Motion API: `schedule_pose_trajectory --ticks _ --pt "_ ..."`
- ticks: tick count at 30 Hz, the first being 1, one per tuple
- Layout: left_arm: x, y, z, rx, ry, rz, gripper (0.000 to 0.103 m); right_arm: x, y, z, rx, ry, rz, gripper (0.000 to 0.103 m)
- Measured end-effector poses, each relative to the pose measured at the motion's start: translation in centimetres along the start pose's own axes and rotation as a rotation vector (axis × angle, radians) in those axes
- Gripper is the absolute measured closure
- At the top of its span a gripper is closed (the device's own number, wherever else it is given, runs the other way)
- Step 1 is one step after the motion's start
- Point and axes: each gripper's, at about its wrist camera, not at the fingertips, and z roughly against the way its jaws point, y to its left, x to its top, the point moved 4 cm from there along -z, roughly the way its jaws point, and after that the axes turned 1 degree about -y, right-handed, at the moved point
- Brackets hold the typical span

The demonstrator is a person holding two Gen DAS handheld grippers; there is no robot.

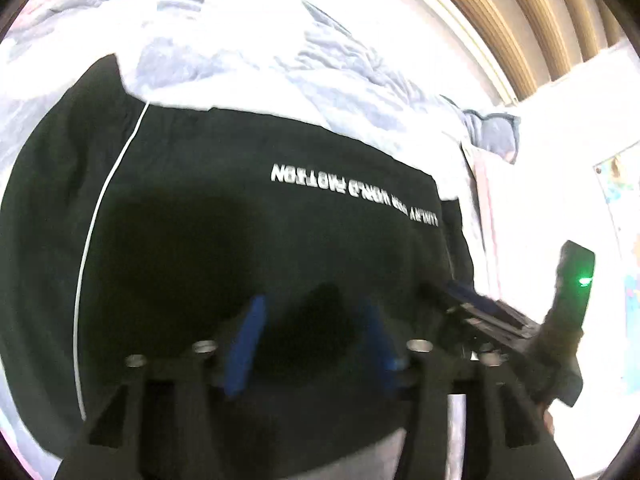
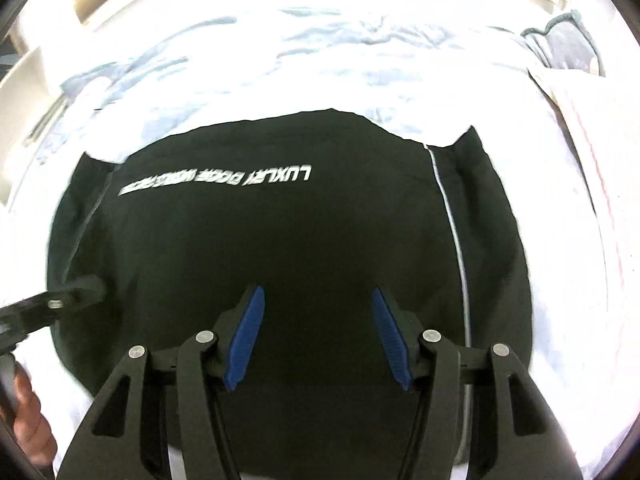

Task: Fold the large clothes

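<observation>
Your black fabric garment with white piping and white block lettering [image 2: 280,240] lies flat on the bed's pale blue-and-white rumpled duvet [image 2: 320,52], directly ahead of and beneath both tools; its long axis runs across your view, the lettered line marking it. Your right gripper [image 2: 318,336] hangs over the near middle with jaws spread wide and empty; your left gripper [image 1: 312,344] is likewise parted and holds nothing, nearer the lettered end. No containers are in view.

White upside-down lettering runs across the black garment [image 2: 280,248]; only "LUXURY" reads clearly, the rest is blurred.
</observation>
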Motion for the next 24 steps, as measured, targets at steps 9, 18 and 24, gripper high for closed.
schedule_pose_trajectory --ticks 9,18,24 --pt "0.1 0.5 -4.7 0.215 0.05 -0.145 0.045 0.2 0.5 -5.5 -0.044 0.089 -0.014 0.038" --pt "0.9 3.2 4.0 0.143 -0.055 -0.097 0.045 0.7 -4.0 0.1 0.071 0.022 -0.145 0.031" --pt "2.5 8.9 9.3 0.156 -0.122 -0.004 0.045 -0.5 -11.7 1.9 0.014 0.001 -0.265 0.031"
